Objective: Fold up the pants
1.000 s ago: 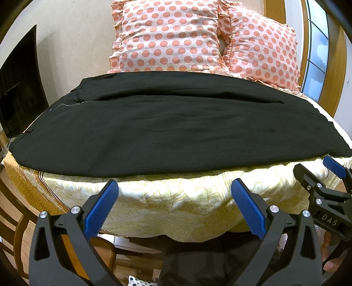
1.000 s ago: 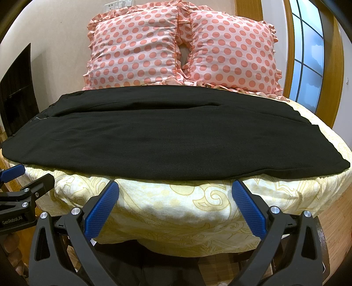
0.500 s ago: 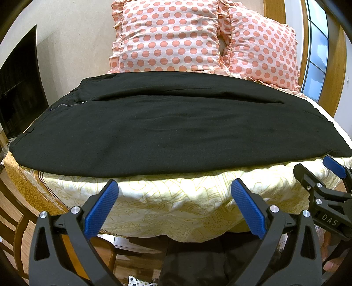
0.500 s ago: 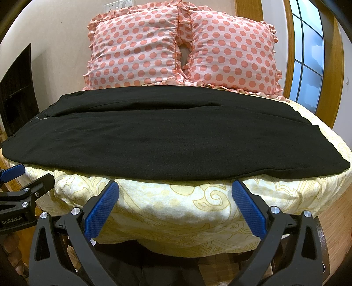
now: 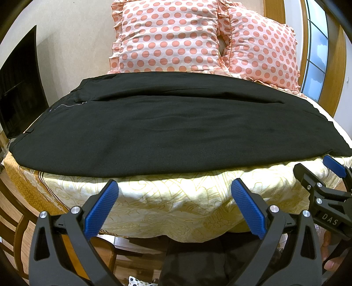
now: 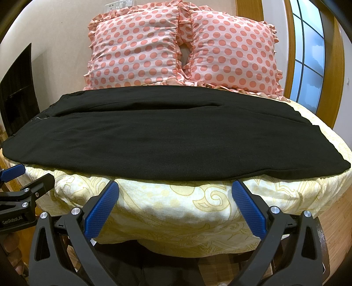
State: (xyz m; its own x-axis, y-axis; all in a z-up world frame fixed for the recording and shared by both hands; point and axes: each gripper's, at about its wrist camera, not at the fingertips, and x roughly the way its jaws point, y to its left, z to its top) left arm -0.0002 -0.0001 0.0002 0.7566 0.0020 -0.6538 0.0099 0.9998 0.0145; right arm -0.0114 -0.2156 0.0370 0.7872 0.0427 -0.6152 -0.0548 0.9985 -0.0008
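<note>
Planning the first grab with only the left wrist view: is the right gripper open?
Observer: Yes, the right gripper is open, with nothing between its pads.
Operator: And the pants' right end? It runs off my frame.
Observer: The pants end in a corner resting on the bedspread.
Operator: Anything on the wall?
Observer: A switch plate above the pillows.

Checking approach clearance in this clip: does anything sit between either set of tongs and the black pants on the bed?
Nothing visible does. Both the left tongs and right tongs are open, short of the pants, with only bare yellow bedspread between. The pillows lie beyond the pants.
</note>
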